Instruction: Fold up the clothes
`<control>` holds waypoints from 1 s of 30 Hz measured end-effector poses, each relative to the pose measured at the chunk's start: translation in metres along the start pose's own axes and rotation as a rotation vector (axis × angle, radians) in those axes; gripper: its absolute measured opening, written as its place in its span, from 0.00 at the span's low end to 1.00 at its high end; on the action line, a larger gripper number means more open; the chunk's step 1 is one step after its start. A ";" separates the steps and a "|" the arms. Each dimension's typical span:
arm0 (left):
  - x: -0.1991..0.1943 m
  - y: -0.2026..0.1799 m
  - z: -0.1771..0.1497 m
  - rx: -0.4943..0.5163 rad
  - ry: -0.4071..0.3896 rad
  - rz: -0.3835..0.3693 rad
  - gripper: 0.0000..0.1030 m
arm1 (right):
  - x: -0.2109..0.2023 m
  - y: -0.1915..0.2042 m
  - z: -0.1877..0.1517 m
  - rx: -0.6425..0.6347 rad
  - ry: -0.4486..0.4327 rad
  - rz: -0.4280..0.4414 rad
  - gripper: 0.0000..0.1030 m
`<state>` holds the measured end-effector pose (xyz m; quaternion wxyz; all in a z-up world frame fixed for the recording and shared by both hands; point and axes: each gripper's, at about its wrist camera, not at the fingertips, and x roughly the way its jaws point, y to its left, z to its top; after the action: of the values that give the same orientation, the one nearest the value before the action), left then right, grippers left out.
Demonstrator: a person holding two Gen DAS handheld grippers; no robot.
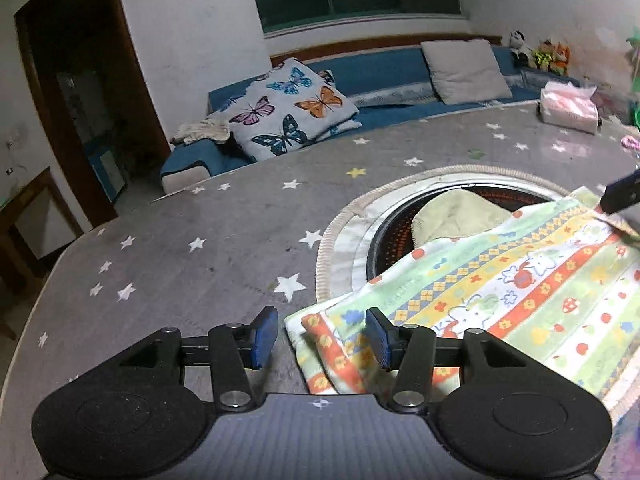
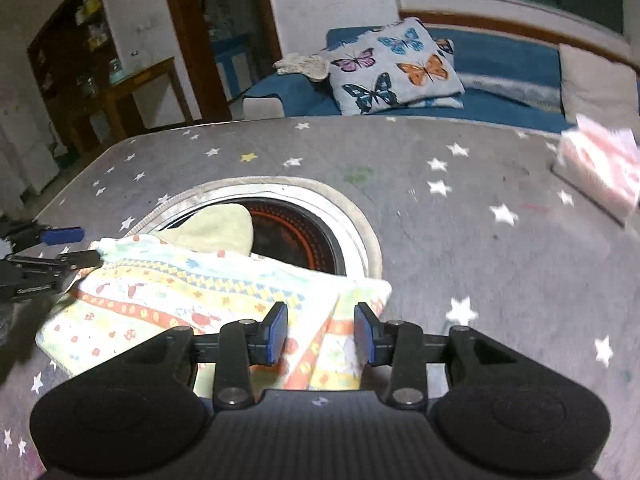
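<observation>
The patterned cloth (image 1: pixel 500 276) covers part of the round recess (image 1: pixel 400 216) in the worktop and runs off the right edge, while the pink packet (image 2: pixel 600 168) is smeared by blur.

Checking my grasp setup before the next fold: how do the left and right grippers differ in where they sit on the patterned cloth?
The left gripper straddles the cloth's layered left corner, one finger over bare table cover. The right gripper has both fingers over cloth near the right corner. The left's gap looks wider than the right's. Both are open, gripping nothing.
</observation>
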<state>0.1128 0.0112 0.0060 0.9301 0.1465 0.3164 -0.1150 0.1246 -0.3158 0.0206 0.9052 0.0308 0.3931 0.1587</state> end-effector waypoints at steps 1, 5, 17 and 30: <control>-0.004 -0.001 0.000 -0.001 -0.006 0.002 0.50 | -0.001 -0.005 -0.004 0.013 0.006 -0.002 0.35; -0.018 -0.008 -0.001 0.015 -0.028 -0.007 0.49 | 0.008 -0.005 -0.008 0.028 0.011 0.006 0.33; -0.001 -0.035 -0.002 0.080 0.008 -0.102 0.38 | 0.016 0.013 -0.007 -0.051 -0.047 -0.105 0.04; 0.000 -0.042 0.022 0.029 -0.019 -0.196 0.32 | 0.021 0.030 0.006 -0.030 -0.046 0.031 0.11</control>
<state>0.1119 -0.0356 0.0140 0.9152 0.1272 0.3187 -0.2113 0.1340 -0.2806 0.0153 0.9118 0.0268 0.3692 0.1780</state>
